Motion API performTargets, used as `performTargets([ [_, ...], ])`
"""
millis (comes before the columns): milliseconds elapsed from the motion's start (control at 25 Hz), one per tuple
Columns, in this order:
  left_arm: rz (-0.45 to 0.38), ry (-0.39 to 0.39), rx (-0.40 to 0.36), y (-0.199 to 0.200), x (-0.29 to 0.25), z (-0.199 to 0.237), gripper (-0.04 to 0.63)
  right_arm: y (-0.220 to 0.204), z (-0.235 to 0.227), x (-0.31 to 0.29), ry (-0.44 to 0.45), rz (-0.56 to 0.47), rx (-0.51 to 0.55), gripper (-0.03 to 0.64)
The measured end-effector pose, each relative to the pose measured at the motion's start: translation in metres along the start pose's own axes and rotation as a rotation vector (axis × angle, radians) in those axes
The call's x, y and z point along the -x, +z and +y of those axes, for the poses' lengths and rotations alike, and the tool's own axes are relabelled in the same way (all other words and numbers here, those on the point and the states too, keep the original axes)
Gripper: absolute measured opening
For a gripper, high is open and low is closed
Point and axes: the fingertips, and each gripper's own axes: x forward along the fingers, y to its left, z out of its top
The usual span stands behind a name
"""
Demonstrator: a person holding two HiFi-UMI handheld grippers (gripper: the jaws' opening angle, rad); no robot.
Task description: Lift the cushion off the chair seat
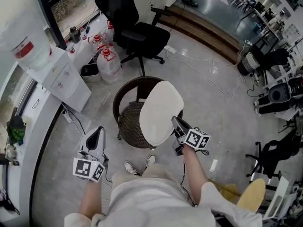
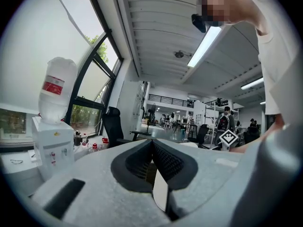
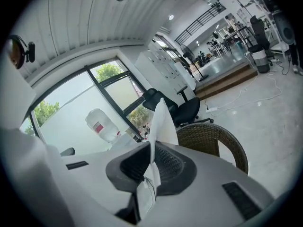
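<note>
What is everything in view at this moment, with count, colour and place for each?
cushion: 1, white, held up tilted over the wicker chair
wicker chair: 1, dark brown, centre, under the cushion
office chair: 1, black, behind the wicker chair
water dispenser: 1, white, far left
water jugs: about 3, clear with red caps, between dispenser and office chair
cable: 1, white, right of the chairs
shoes: 2, white, just in front of the wicker chair
left claw: 1, grey, shut, empty, left of the wicker chair, apart from the cushion
right claw: 1, grey, shut on the cushion's right edge
</note>
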Motion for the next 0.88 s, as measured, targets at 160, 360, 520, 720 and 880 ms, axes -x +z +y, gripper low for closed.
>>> performTargets([
  [160,-0.037,0.012,-0.039,0.021,0.003,-0.002,0.015,0.039,0.020,0.013,0.024,-0.074,0.046,0.032],
  [360,-0.085,0.071,-0.091,0.050,0.014,0.009,0.015,0.088,0.041,0.030,0.049,-0.157,0.108,0.032],
  [520,-0.131,0.124,-0.123,0.074,0.029,0.019,0.015,0.127,0.062,0.041,0.065,-0.231,0.168,0.033],
  [720,-0.200,0.191,-0.157,0.105,0.047,0.031,0.015,0.175,0.090,0.051,0.115,-0.317,0.235,0.033],
  [880,-0.241,0.234,-0.191,0.128,0.061,0.036,0.015,0.208,0.109,0.069,0.177,-0.368,0.250,0.034],
])
